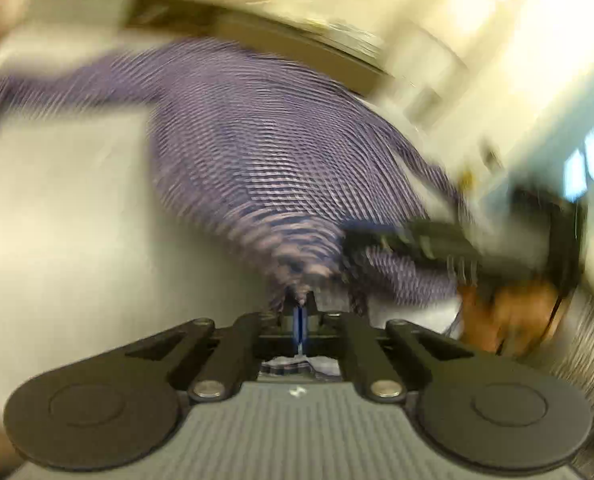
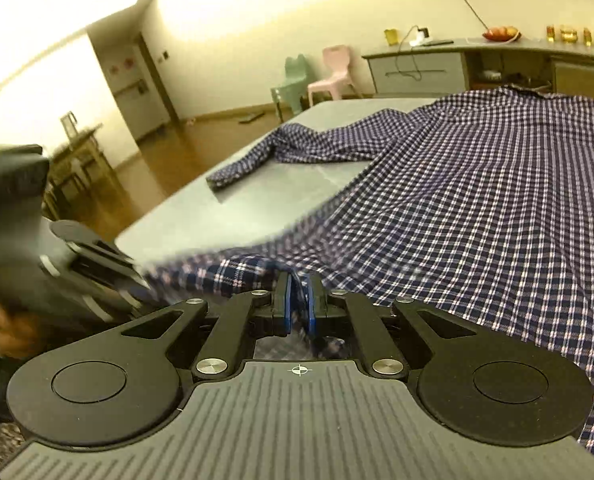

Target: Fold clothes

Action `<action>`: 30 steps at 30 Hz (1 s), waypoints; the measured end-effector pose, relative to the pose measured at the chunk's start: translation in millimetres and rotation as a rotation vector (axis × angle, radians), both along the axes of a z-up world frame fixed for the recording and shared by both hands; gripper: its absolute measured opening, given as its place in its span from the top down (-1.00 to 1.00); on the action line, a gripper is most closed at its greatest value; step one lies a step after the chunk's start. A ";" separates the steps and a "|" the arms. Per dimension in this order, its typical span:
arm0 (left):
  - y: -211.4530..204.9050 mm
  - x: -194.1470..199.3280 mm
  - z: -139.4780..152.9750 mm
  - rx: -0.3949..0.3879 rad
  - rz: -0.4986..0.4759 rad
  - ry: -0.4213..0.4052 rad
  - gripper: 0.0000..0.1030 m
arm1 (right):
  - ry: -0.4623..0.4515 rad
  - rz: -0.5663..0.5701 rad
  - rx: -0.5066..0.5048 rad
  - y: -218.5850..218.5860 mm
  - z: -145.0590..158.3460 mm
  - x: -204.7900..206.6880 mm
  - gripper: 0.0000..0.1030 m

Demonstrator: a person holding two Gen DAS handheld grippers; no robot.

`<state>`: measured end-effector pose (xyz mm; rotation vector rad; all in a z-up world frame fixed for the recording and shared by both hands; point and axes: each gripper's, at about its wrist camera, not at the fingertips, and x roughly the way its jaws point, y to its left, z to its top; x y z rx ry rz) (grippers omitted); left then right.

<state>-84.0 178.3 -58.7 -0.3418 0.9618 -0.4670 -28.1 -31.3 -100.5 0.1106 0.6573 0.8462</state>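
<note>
I see a blue checked shirt [image 2: 477,184] spread flat over the grey tabletop [image 2: 257,196]. One sleeve [image 2: 257,156] lies stretched toward the far left corner. My right gripper [image 2: 297,300] is closed tight on the shirt's near hem, with the cloth pinched between its blue pads. My left gripper [image 1: 300,312] is squeezed shut on the same hem, a little to the left, and the cloth bunches up in front of it. The left view is very blurry.
</note>
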 end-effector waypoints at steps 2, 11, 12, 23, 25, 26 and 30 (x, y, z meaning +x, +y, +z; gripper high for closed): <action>18.7 10.1 -17.0 0.014 0.100 0.078 0.97 | 0.011 -0.006 0.001 -14.1 -5.8 -11.1 0.32; 25.3 21.0 -25.7 -0.092 0.184 0.072 0.97 | -0.178 0.012 -0.175 -78.2 1.8 -124.2 0.18; 24.1 23.0 -24.1 -0.095 0.180 0.064 0.97 | -0.203 0.076 -0.210 -72.7 -4.5 -141.8 0.18; 20.5 16.7 -16.7 -0.073 0.145 -0.005 0.97 | -0.417 0.230 -0.647 -75.5 -65.9 -266.5 0.91; 23.2 12.6 -17.6 -0.063 0.141 -0.011 0.97 | -0.415 0.234 -0.657 -89.6 -64.1 -280.7 0.94; 24.5 11.1 -18.7 -0.057 0.141 -0.011 0.97 | -0.405 0.228 -0.646 -98.1 -60.7 -285.6 0.95; 30.7 4.3 -16.6 -0.019 0.151 -0.035 0.97 | -0.380 0.198 -0.625 -126.0 -61.3 -308.9 0.97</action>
